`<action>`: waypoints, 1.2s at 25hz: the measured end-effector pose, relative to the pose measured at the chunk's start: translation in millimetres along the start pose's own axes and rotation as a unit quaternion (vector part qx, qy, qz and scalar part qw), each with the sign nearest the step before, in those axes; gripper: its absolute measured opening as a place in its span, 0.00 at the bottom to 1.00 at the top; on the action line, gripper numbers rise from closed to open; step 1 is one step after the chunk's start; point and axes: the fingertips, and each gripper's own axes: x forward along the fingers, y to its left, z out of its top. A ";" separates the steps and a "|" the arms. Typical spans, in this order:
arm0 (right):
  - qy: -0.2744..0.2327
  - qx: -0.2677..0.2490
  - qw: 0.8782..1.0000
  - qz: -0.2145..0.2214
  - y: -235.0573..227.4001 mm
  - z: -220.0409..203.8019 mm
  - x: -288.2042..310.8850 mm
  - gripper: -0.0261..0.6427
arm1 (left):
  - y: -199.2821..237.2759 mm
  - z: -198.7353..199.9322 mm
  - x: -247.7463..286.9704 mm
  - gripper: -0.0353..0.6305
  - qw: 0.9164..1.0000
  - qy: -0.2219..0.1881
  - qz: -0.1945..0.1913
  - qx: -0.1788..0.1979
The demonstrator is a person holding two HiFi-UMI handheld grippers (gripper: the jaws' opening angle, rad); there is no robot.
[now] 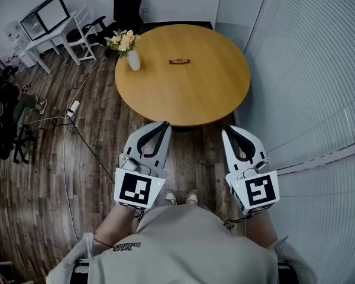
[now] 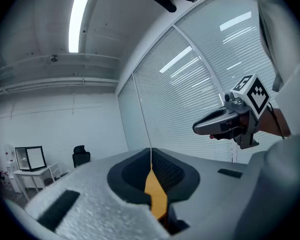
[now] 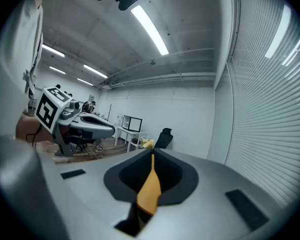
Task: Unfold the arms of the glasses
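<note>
A pair of dark-framed glasses (image 1: 179, 61) lies folded on the round wooden table (image 1: 189, 102), a little past its middle. My left gripper (image 1: 164, 125) and right gripper (image 1: 228, 130) are held side by side close to my body, short of the table's near edge and well away from the glasses. Both point towards the table. In the left gripper view the left gripper (image 2: 150, 154) has its jaws closed together with nothing between them. The right gripper (image 3: 152, 156) looks the same in its own view. The glasses appear in neither gripper view.
A white vase with flowers (image 1: 130, 49) stands at the table's left edge. A white desk with a monitor (image 1: 44, 18) and chairs are at the far left, and a black office chair (image 1: 128, 2) behind the table. Cables (image 1: 71, 114) run over the wooden floor. Window blinds (image 1: 319, 87) line the right side.
</note>
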 end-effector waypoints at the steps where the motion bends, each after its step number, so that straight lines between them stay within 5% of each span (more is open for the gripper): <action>1: -0.001 0.004 1.000 -0.001 -1.9 0.3 0.6 0.09 | 1.3 2.2 0.7 0.09 1.000 -0.003 0.004 -0.006; 8: -0.011 0.031 0.999 -0.009 -14.0 -3.9 -3.8 0.09 | -3.9 0.6 5.5 0.09 1.000 0.004 0.022 0.022; 30: -0.026 0.025 0.999 0.019 -54.9 -25.2 -30.7 0.09 | -31.8 -4.4 31.3 0.09 0.998 0.023 0.061 -0.001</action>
